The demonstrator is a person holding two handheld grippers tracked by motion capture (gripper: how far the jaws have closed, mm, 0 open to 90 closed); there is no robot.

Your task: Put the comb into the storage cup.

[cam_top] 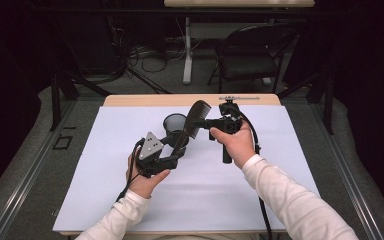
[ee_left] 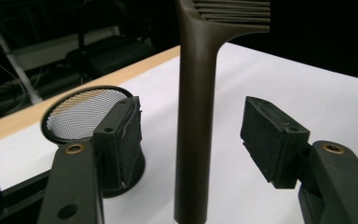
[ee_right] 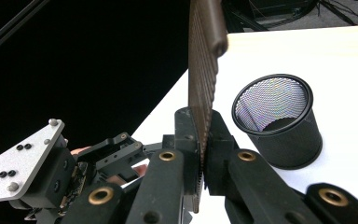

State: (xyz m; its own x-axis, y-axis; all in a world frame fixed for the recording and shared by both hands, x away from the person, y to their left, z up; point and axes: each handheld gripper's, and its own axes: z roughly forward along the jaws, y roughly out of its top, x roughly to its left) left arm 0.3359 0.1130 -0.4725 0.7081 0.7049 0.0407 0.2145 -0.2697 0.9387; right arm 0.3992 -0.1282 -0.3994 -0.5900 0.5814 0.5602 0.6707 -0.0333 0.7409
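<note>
The right gripper (ee_right: pixel 200 154) has its jaws clenched on the toothed edge of a dark brown plastic comb (ee_right: pixel 205 60), whose teeth run up from between the pads in the right gripper view; in the high view that gripper (cam_top: pixel 206 122) grips the comb (cam_top: pixel 192 122) from the side. The left gripper (ee_left: pixel 191 140) is released: its jaws stand apart on either side of the comb's long handle (ee_left: pixel 193 130) with a clear gap at each pad, so neither presses on it. In the high view the left gripper (cam_top: pixel 176 159) sits at the lower end of the handle, and the comb slants up from there toward the right gripper, off the bench. Just behind the left-hand jaw of the left gripper stands a round black wire-mesh cup (ee_left: pixel 81 112), upright on the white sheet (ee_left: pixel 307 93) that covers the wooden bench (cam_top: pixel 130 100); seen from the right gripper it (ee_right: pixel 279 121) stands just to the right of the jaws. The person's left hand (cam_top: pixel 145 182) and right hand (cam_top: pixel 237 145) hold the grippers above the sheet.
</note>
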